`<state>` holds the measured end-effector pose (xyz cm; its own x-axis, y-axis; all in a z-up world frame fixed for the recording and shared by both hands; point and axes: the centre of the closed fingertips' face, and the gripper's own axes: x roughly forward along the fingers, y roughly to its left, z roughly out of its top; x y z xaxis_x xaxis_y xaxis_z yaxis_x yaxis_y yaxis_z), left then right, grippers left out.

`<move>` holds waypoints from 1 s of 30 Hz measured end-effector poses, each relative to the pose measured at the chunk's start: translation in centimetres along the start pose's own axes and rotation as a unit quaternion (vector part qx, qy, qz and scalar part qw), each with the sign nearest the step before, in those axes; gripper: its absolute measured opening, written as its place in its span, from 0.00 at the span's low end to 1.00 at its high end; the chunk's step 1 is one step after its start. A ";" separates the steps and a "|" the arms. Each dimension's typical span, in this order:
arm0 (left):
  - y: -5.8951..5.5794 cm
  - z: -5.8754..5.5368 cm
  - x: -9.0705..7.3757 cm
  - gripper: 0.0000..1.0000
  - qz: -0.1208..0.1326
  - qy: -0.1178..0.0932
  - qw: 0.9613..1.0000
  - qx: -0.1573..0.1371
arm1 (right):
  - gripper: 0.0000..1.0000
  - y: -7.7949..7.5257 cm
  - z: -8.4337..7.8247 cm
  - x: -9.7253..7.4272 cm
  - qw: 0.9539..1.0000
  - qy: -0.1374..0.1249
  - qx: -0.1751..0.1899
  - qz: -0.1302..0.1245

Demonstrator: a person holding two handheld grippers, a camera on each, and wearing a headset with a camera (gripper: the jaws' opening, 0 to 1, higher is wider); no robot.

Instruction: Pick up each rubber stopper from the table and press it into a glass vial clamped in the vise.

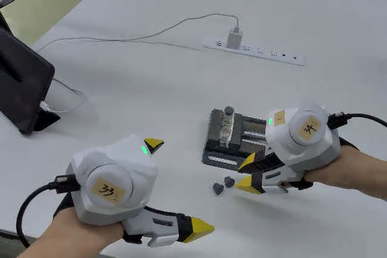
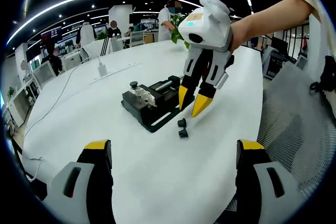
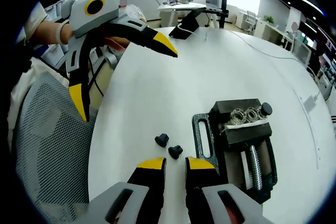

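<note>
stoppers [image 1: 217, 188]: two, dark, loose beside vise [image 1: 217, 149] | vials [image 1: 226, 126]: clamped, one capped

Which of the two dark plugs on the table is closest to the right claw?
The plug just ahead of the right gripper, almost between its tips; the other plug sits farther off.

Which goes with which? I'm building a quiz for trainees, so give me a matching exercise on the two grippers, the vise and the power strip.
Things:
1. left gripper
2. right gripper
3. vise
4. power strip

States:
A. clamps vials, one already stoppered
B. jaws wide apart, empty
C. has a white charger plugged in
D. jaws narrowly apart, close beside two loose stoppers

Pairs: 1-B; 2-D; 3-A; 4-C
</note>
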<state>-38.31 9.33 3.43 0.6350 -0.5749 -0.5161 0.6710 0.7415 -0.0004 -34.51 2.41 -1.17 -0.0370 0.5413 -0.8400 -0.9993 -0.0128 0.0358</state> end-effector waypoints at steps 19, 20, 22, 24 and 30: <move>-0.3 -0.4 0.2 0.98 -0.001 0.003 1.000 -0.006 | 0.01 0.0 0.4 0.8 0.999 0.007 -0.047 0.015; -0.3 -0.4 0.2 0.98 -0.001 0.003 1.000 -0.007 | 0.01 0.0 0.5 0.8 0.999 0.007 -0.048 0.015; -0.3 -0.5 0.2 0.98 -0.001 0.003 1.000 -0.008 | 0.01 0.1 0.6 1.0 0.999 0.006 -0.049 0.018; -0.3 -0.5 0.2 0.98 -0.001 0.004 1.000 -0.008 | 0.01 0.3 0.6 1.1 0.998 0.007 -0.053 0.022; -0.1 -0.6 0.2 0.98 0.000 0.004 1.000 -0.011 | 0.00 0.2 0.5 1.3 0.997 0.014 -0.065 0.024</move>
<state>-38.51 9.31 2.79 0.6311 -0.5723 -0.5236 0.6630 0.7484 -0.0190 -34.81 3.56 -2.01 -0.0831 0.5129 -0.8544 -0.9889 -0.1481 0.0072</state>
